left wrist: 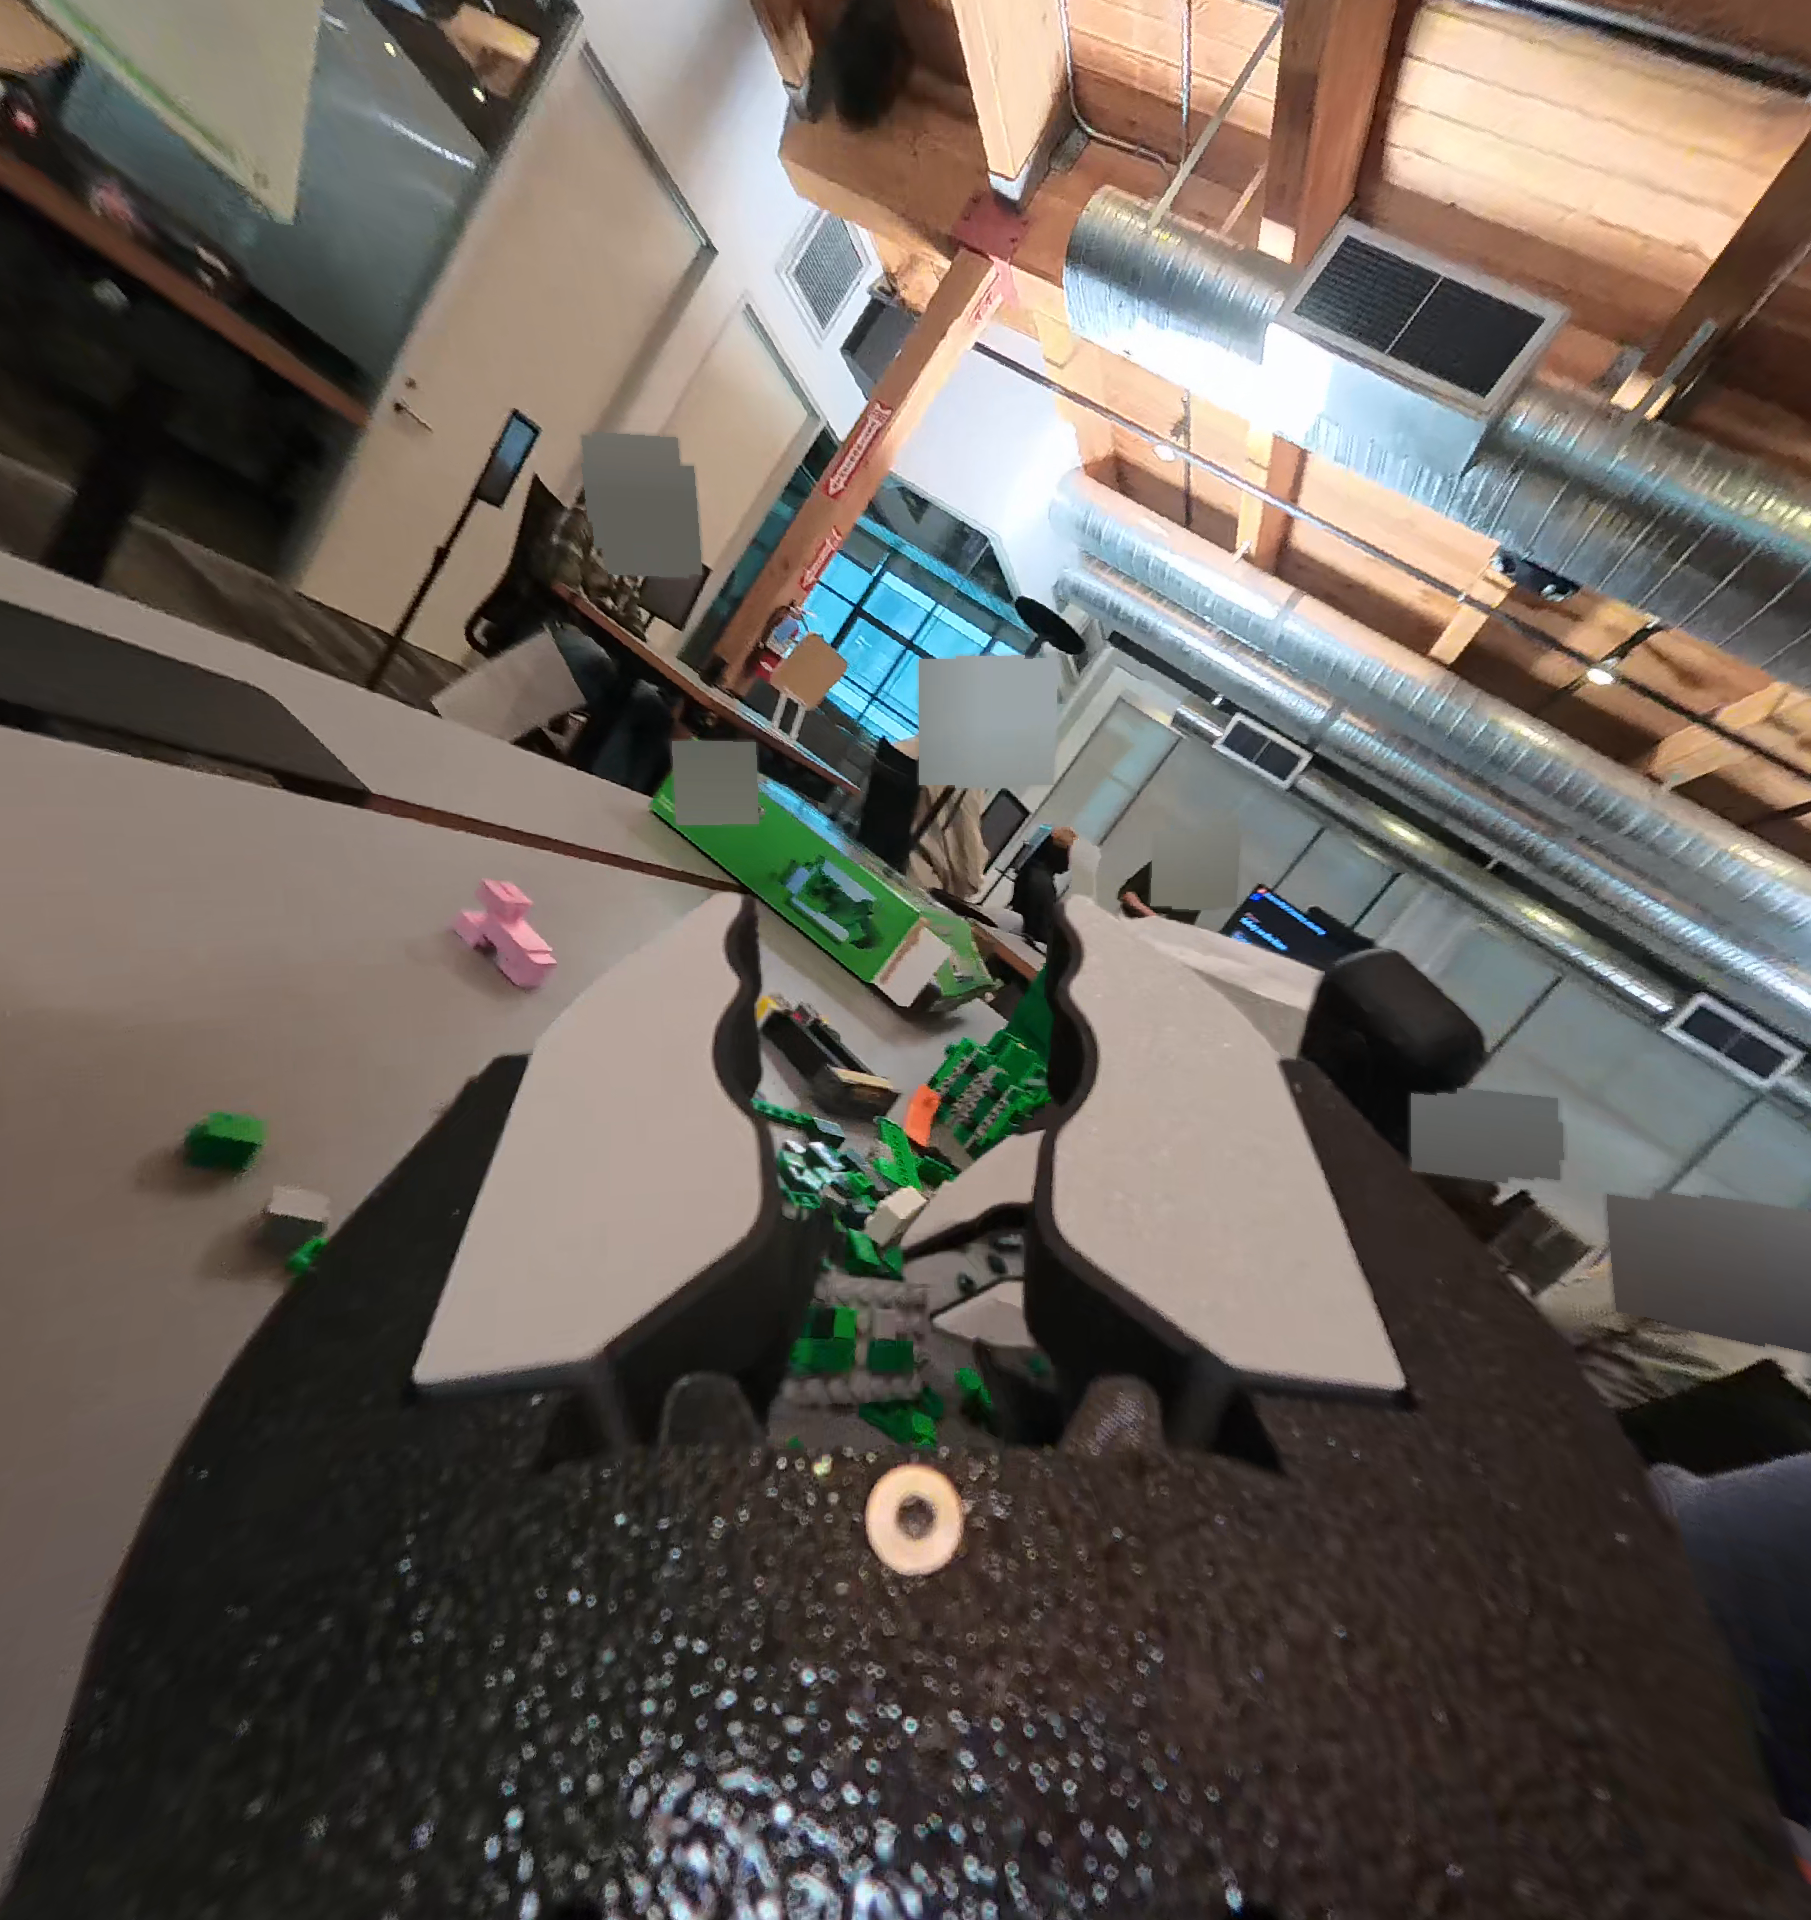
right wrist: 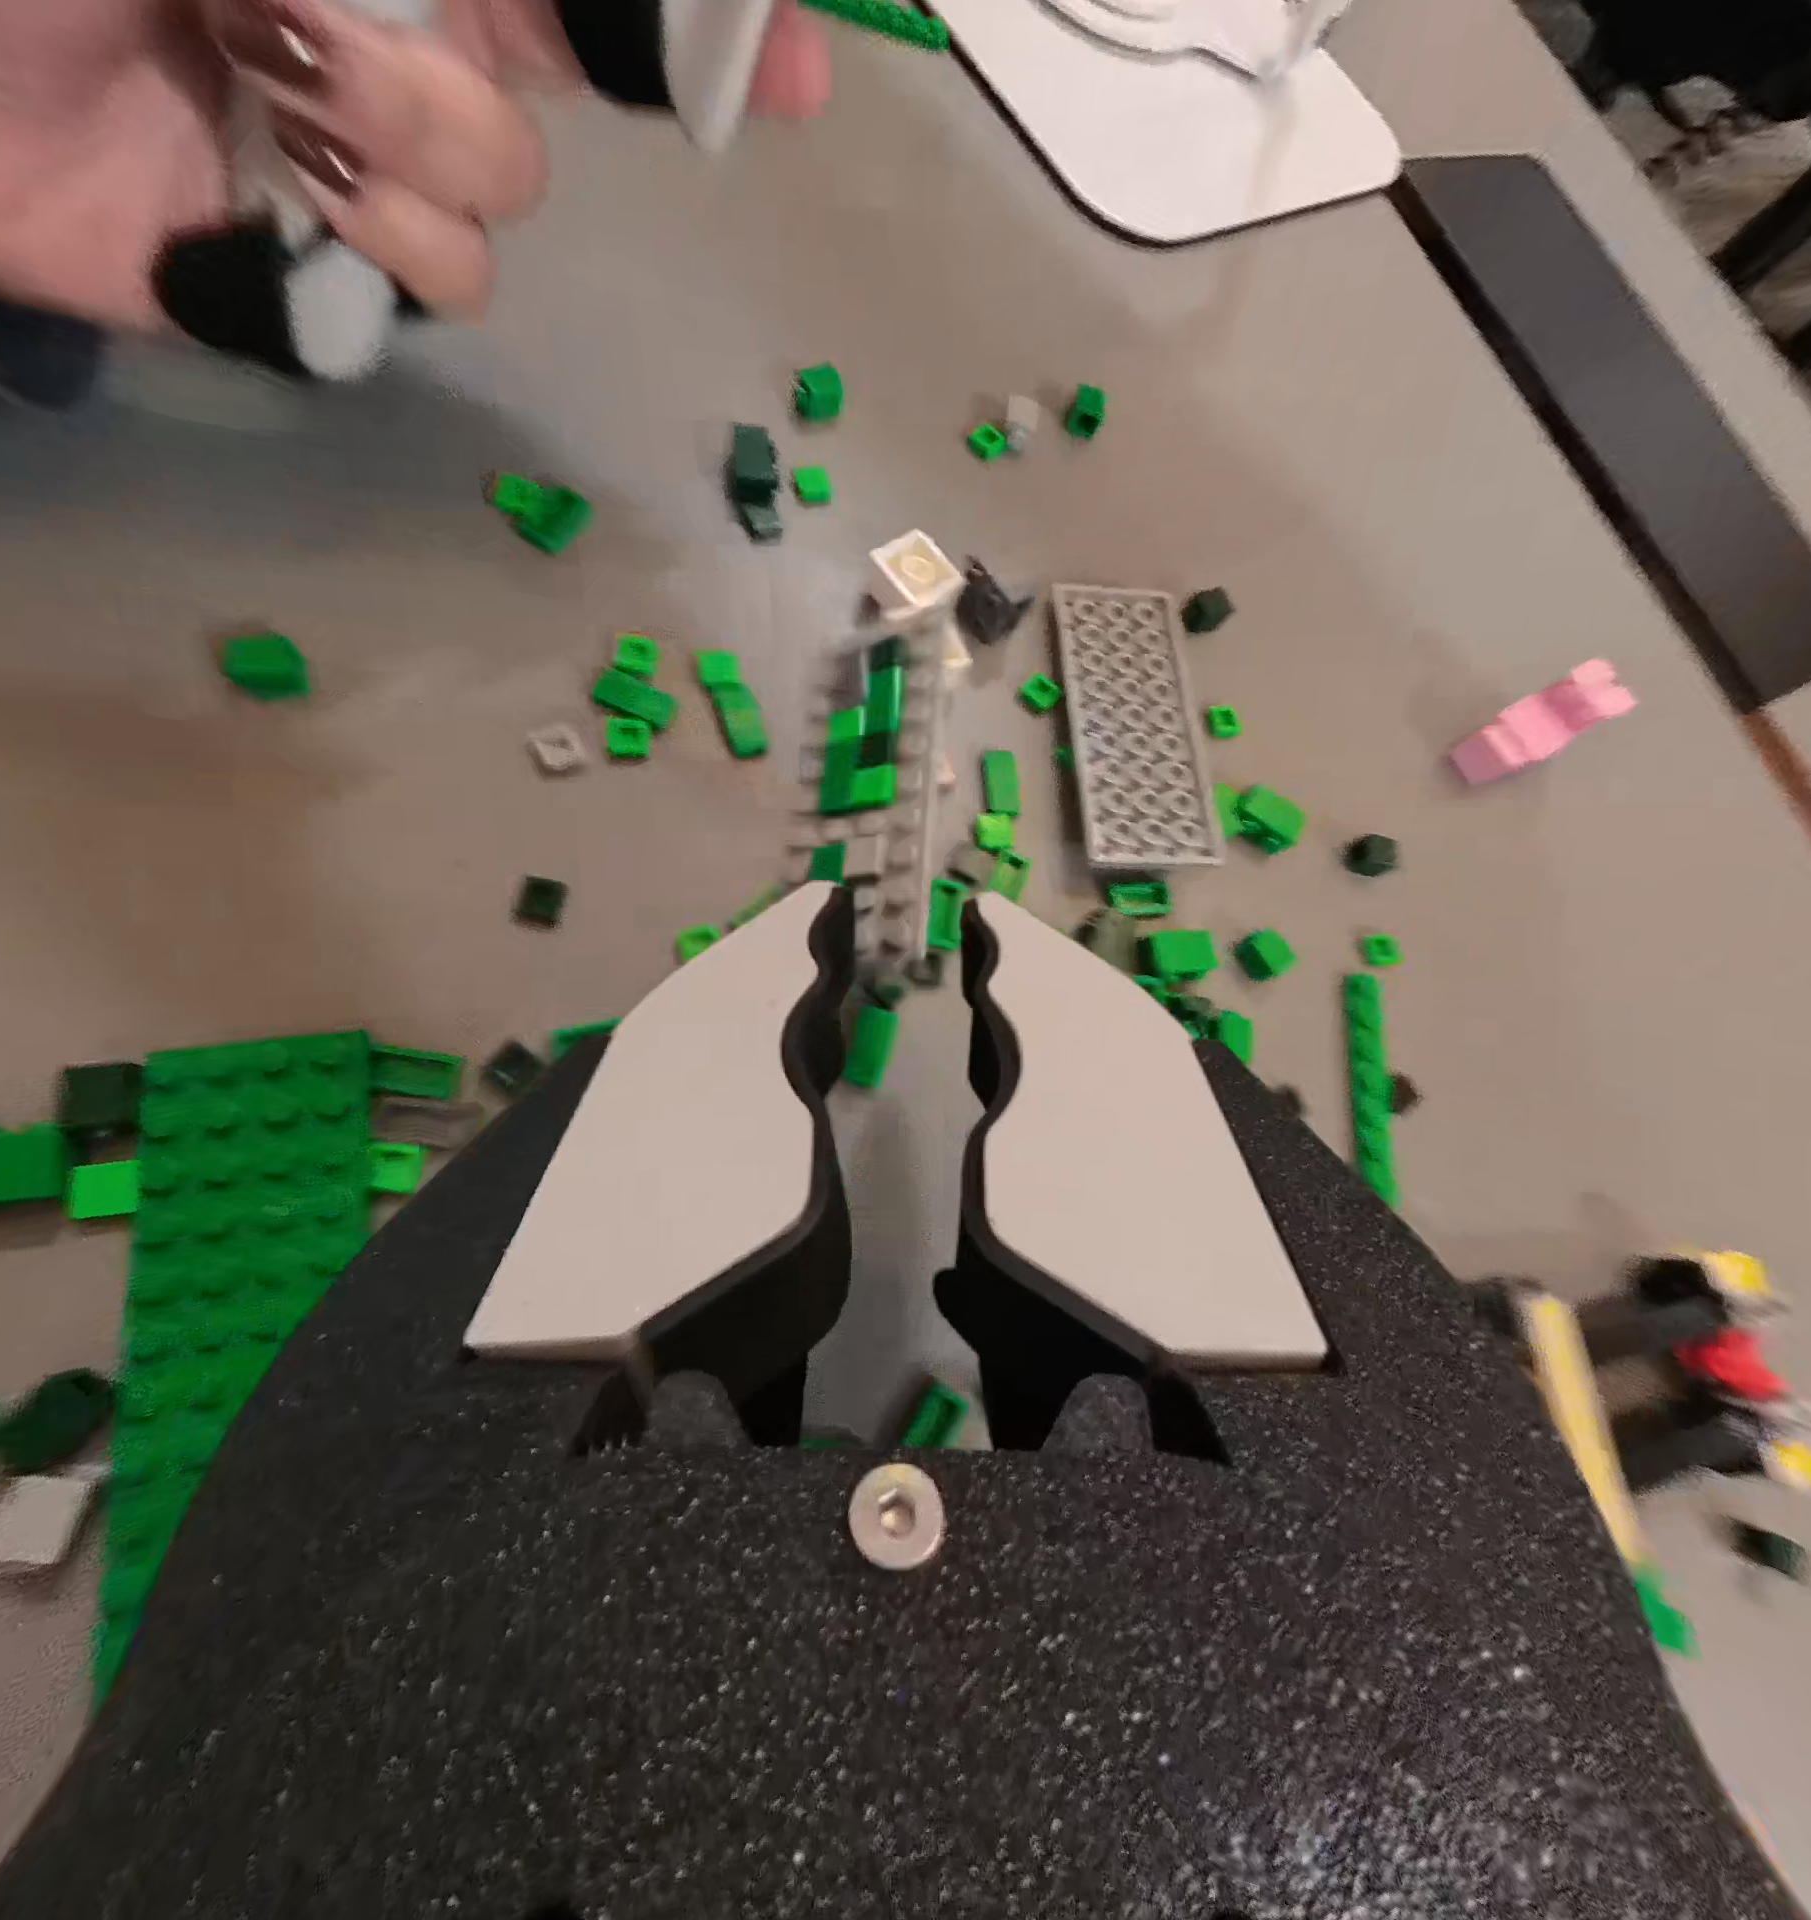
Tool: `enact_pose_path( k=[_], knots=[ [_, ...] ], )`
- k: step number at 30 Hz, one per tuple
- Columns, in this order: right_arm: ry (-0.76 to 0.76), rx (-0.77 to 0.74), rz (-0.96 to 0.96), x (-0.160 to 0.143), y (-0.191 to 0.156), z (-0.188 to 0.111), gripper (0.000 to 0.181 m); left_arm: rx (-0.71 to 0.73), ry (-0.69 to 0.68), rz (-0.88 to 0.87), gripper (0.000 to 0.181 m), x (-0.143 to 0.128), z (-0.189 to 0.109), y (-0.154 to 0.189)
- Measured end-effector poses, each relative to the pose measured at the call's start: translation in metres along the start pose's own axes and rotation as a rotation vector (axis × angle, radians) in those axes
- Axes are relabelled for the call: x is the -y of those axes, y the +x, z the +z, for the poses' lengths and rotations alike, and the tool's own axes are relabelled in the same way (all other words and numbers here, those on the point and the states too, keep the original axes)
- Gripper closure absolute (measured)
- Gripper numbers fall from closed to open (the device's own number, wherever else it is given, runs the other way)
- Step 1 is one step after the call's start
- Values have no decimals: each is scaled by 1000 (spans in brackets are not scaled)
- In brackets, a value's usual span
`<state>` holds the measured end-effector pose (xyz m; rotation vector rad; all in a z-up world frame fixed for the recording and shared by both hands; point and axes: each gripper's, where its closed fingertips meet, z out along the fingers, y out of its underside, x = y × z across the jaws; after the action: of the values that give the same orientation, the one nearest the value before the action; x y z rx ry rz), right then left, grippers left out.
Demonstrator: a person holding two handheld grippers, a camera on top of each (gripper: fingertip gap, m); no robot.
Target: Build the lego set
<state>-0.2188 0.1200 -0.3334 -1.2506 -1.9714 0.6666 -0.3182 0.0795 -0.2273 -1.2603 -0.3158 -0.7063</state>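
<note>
My right gripper (right wrist: 906,914) is shut on the lower end of a grey-and-green lego assembly (right wrist: 880,769), a studded plate seen edge-on with a white brick (right wrist: 913,582) at its far end. It is held above loose green bricks (right wrist: 1181,951) scattered on the grey table (right wrist: 361,831). My left gripper (left wrist: 901,925) is open wide and empty, tilted and raised over the table. The same assembly (left wrist: 859,1340) shows low between its fingers. A hand (right wrist: 257,135) holding the left gripper is blurred at the top left of the right wrist view.
A large green baseplate (right wrist: 246,1195) lies at the left and a grey plate (right wrist: 1135,727) right of the assembly. A pink lego pig (right wrist: 1545,717) (left wrist: 506,930) stands apart. A green box (left wrist: 828,894) lies at the table's far side. A black, yellow and red model (right wrist: 1711,1371) sits at the right. Left tips to right tips: about 15 cm. The pink lego pig (left wrist: 506,930) is about equally far from each gripper, around 20 cm.
</note>
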Motion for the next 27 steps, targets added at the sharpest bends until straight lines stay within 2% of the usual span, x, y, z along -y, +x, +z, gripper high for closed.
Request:
enact_pose_path(
  k=[3,5,7,9,11,13,14,19,23,25,27],
  knots=[
    [-65,-76,-149,-1,6,-12,153,16,23,62,133,6,-4,0],
    [-38,9,-191,15,-18,-22,146,36,29,111,135,10,-6,-1],
    [64,139,-196,45,-66,-29,137,53,32,167,136,12,-8,-1],
    [122,302,-224,62,-133,-33,135,66,34,216,138,14,-9,-1],
    [115,421,-303,61,-189,-35,141,83,37,253,140,16,-11,-1],
    [140,509,-328,63,-228,-39,156,93,41,278,141,18,-12,-1],
    [144,555,-315,64,-242,-40,158,93,45,286,142,20,-12,0],
    [96,613,-311,63,-272,-29,164,100,56,292,143,24,-16,-1],
    [41,665,-278,57,-282,-25,161,111,64,289,143,26,-18,-2],
    [45,659,-292,55,-283,-22,174,120,68,288,144,29,-19,-4],
    [51,640,-298,56,-277,-20,175,131,72,286,144,31,-21,-6]
  ],
)
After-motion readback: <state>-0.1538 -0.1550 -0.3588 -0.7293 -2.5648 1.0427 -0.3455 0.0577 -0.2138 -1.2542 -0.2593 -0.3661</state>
